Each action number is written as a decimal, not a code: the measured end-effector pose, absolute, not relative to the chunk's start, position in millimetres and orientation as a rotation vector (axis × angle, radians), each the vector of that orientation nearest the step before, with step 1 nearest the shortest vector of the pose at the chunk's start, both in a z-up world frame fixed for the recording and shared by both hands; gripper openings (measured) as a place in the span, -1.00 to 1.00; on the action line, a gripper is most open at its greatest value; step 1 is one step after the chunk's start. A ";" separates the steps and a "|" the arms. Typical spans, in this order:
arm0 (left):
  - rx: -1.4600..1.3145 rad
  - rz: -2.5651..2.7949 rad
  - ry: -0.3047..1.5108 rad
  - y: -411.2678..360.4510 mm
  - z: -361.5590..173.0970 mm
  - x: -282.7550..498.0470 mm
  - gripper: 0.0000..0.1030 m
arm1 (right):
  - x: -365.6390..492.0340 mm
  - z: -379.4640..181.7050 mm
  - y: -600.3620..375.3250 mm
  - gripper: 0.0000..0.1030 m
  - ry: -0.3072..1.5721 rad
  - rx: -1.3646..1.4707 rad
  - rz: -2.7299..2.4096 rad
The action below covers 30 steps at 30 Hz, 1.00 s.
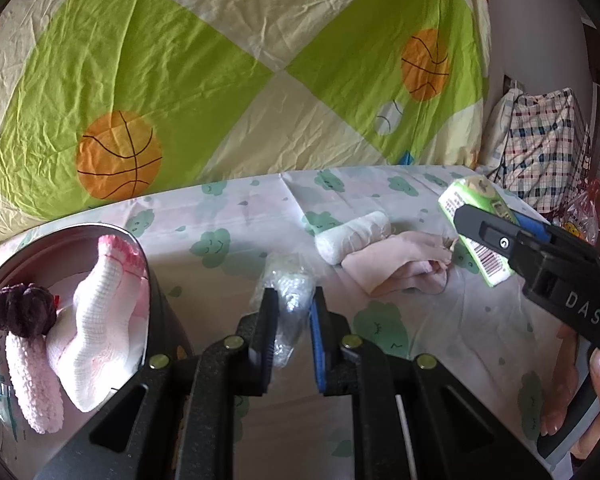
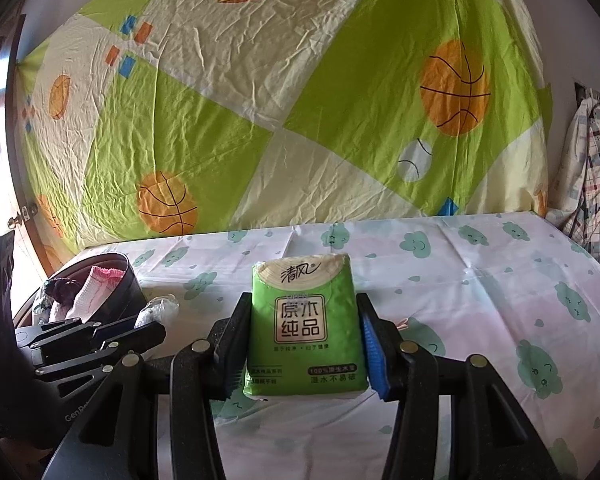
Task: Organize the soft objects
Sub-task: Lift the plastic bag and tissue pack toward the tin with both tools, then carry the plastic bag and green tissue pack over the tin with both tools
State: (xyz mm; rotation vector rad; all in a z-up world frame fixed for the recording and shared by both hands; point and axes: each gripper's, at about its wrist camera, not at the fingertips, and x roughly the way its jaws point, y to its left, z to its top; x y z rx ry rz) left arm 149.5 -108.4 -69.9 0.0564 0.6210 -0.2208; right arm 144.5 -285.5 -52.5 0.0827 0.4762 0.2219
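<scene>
Right wrist view shows the right gripper (image 2: 300,340) clenched on a green tissue pack (image 2: 305,324), fingers pressing its two long sides, the pack held upright above the cloud-print sheet (image 2: 480,280). The round dark bin (image 2: 134,280) sits at about nine o'clock from the pack, already holding a pink-and-white knit sock (image 1: 100,320) and a dark purple bundle (image 1: 22,312). In the left wrist view the left gripper (image 1: 293,320) grasps a crinkled clear plastic bag (image 1: 288,292), just right of the bin. A white roll (image 1: 352,236) and a pink cloth (image 1: 400,266) lie at one o'clock from it, touching each other. To do this step well, I judge the pack should travel level toward the bin, clear of the left gripper, and be released only once over the opening.
</scene>
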 end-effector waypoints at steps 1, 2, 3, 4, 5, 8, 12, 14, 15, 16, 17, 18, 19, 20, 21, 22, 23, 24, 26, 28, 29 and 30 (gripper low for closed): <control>0.055 -0.217 0.616 -108.0 -69.3 148.5 -0.74 | 143.5 -51.8 -284.3 0.00 0.469 0.077 0.224; 0.054 -0.213 0.613 -107.3 -68.9 146.7 -0.74 | 142.4 -51.3 -283.8 0.00 0.462 0.073 0.224; 0.055 -0.211 0.609 -106.7 -68.5 144.5 -0.74 | 141.2 -50.8 -283.4 0.00 0.455 0.070 0.222; 0.055 -0.209 0.605 -106.4 -68.2 142.1 -0.74 | 140.3 -50.2 -283.3 0.00 0.450 0.068 0.219; 0.056 -0.208 0.602 -106.4 -67.9 139.9 -0.74 | 139.4 -49.9 -283.3 0.00 0.444 0.067 0.215; 0.065 -0.205 0.591 -107.0 -67.3 132.6 -0.74 | 137.7 -49.0 -282.9 0.00 0.433 0.062 0.202; 0.077 -0.201 0.577 -108.3 -66.1 123.7 -0.74 | 134.1 -47.7 -283.4 0.00 0.417 0.059 0.187; 0.073 -0.201 0.568 -107.3 -65.5 119.0 -0.74 | 133.2 -47.5 -282.6 0.00 0.414 0.057 0.185; 0.067 -0.200 0.556 -105.6 -64.4 116.6 -0.74 | 132.2 -47.2 -282.3 0.00 0.410 0.055 0.182; 0.057 -0.198 0.547 -103.2 -63.3 114.2 -0.74 | 131.3 -47.0 -282.0 0.00 0.406 0.054 0.180; 0.046 -0.197 0.546 -101.0 -62.9 112.7 -0.74 | 130.3 -46.9 -281.4 0.00 0.404 0.053 0.179; 0.036 -0.199 0.547 -98.9 -62.6 112.2 -0.74 | 129.3 -46.7 -281.0 0.00 0.401 0.051 0.177; 0.025 -0.199 0.548 -96.7 -62.5 111.9 -0.74 | 128.3 -46.5 -280.4 0.00 0.399 0.049 0.176; 0.015 -0.198 0.550 -94.7 -62.5 111.7 -0.74 | 127.6 -46.4 -279.7 0.00 0.398 0.048 0.176; 0.008 -0.197 0.552 -93.0 -62.4 111.5 -0.74 | 126.6 -46.4 -278.8 0.00 0.397 0.046 0.175; 0.003 -0.197 0.552 -92.0 -62.5 110.8 -0.74 | 125.6 -46.2 -277.8 0.00 0.395 0.043 0.175; 0.000 -0.197 0.552 -91.0 -62.4 110.2 -0.74 | 124.5 -46.1 -276.8 0.00 0.394 0.041 0.176; -0.002 -0.196 0.551 -90.5 -62.2 109.2 -0.74 | 123.2 -46.0 -275.3 0.00 0.392 0.037 0.177; -0.005 -0.193 0.549 -89.6 -62.1 107.2 -0.74 | 120.4 -45.7 -272.6 0.00 0.388 0.030 0.179; -0.010 -0.190 0.545 -88.2 -61.9 105.3 -0.74 | 118.5 -45.6 -270.2 0.00 0.387 0.024 0.182; -0.013 -0.188 0.544 -87.3 -61.7 104.6 -0.74 | 117.3 -45.5 -269.0 0.00 0.385 0.021 0.182; -0.016 -0.188 0.545 -86.5 -61.9 104.1 -0.74 | 116.1 -45.5 -268.0 0.00 0.383 0.020 0.184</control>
